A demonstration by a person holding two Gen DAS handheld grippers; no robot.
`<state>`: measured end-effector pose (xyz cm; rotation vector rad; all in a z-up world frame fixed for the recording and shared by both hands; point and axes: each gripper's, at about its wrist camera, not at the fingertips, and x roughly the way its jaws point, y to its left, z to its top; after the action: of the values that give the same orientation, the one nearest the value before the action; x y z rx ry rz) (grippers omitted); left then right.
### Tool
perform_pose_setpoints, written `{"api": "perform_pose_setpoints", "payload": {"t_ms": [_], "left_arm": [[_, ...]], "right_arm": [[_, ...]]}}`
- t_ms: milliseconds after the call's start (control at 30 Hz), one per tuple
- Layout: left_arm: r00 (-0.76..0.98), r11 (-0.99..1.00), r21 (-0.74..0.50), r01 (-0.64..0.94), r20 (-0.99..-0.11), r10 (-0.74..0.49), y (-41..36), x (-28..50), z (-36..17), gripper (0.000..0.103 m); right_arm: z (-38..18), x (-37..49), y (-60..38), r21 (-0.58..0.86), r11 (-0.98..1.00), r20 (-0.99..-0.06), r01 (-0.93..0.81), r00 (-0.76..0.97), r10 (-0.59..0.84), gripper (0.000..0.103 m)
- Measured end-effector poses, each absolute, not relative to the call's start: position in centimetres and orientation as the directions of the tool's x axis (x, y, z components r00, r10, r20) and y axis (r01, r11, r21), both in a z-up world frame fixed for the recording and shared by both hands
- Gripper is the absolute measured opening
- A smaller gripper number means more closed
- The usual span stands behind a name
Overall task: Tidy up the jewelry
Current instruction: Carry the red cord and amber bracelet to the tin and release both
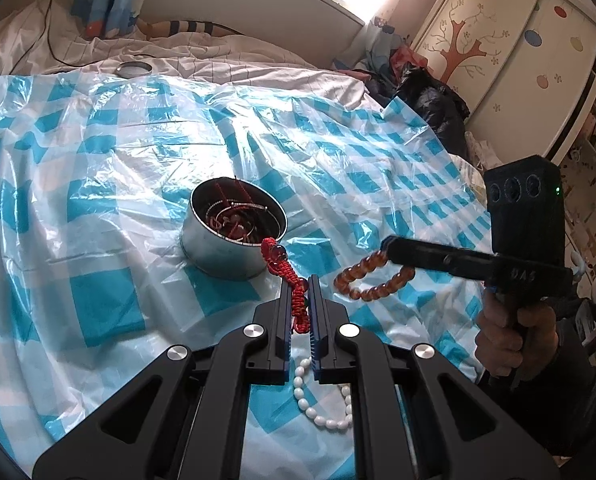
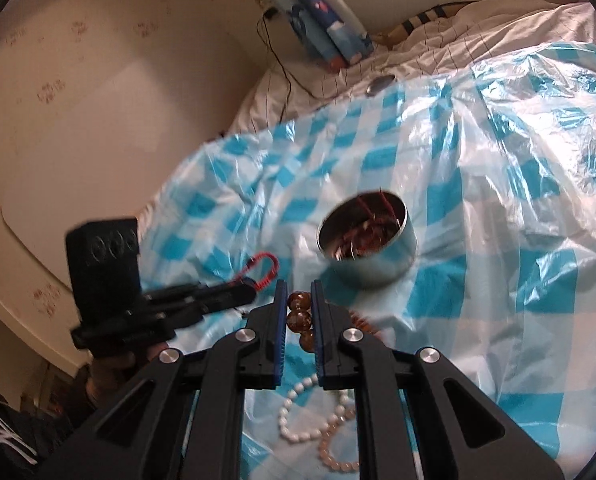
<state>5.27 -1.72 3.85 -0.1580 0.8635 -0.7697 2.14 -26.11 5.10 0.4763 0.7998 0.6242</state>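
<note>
Left hand-held gripper: fingers narrowed onto a red braided cord bracelet, which hangs between them; its knotted end with a dark bead sits just at the near rim of the tin.
Round metal tin: stands open on the blue-checked plastic sheet spread over the bed, ahead and slightly left of the left fingertips; red cords and a thin bangle already lie inside.
Right hand-held gripper: fingers clamped on an amber bead bracelet; in the left view its loop dangles free in the air, to the right of the tin and clear of it.
On the sheet: a white bead bracelet and a pale pink bead bracelet lie loose under both tools, untouched.
Step in hand: judged to be dropping the held pieces into the tin.
Doing it well: carry each piece over the tin's mouth, not just to the rim, lower until the loop is inside, then release; one side at a time, so cord and beads neither tangle nor catch the edge.
</note>
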Motion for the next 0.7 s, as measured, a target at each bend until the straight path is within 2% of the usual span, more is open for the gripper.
{"api": "perform_pose_setpoints", "payload": {"t_ms": [400, 700], "left_arm": [[0.428, 0.716, -0.448, 0.536, -0.586, -0.688, -2.6, 7.4, 5.3, 0.007], [0.424, 0.684, -0.49, 0.54, -0.543, -0.724, -4.3, 10.3, 5.5, 0.007]], "right_arm": [[6.1, 5.0, -27.2, 0.693, 0.666, -0.416, -0.276, 0.601, 0.682, 0.012], [5.9, 7.6, -26.8, 0.715, 0.65, -0.381, -0.259, 0.634, 0.672, 0.012]]}}
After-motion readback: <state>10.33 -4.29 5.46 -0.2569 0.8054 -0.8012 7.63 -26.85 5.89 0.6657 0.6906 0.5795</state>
